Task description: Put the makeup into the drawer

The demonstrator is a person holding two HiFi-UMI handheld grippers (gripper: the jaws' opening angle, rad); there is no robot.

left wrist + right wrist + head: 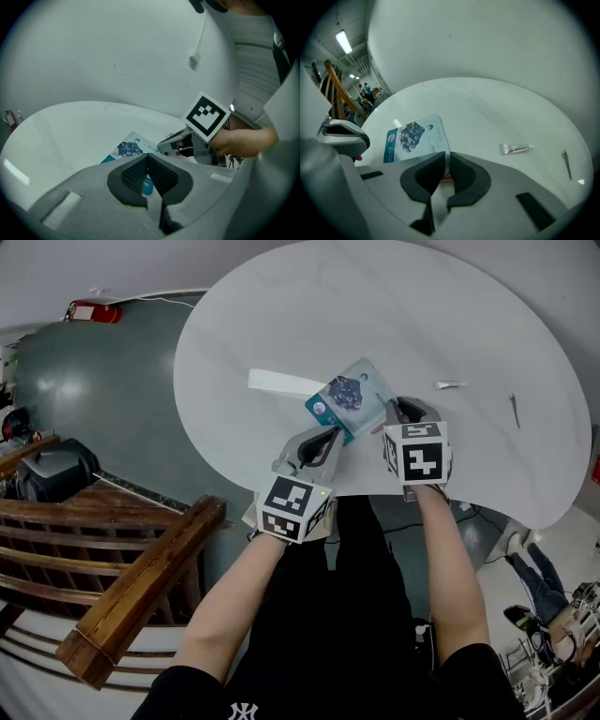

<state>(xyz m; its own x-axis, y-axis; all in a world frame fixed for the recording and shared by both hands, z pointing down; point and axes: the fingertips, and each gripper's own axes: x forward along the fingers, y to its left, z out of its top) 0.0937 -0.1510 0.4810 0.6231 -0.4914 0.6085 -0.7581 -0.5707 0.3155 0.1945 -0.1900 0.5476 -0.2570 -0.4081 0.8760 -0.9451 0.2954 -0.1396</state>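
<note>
Left gripper: pads are closed at the tips on the teal corner of the mask sachet, which fans out ahead of them. Right gripper: pads are drawn to a narrow slit and nip the sachet's opposite, white corner. The sachet thus spans the two sets of fingers, low over the near edge of the white table.

Clearance: bare tabletop lies ahead of both sets of tips. A white strip lies just beyond the sachet's far side. A small tube lies well to the right of the right fingers, and a thin pin farther right, near the rim.

Markings: white lettering shows on the teal corner between the left pads, only partly visible and not legible. The tube's print is too small to read.
</note>
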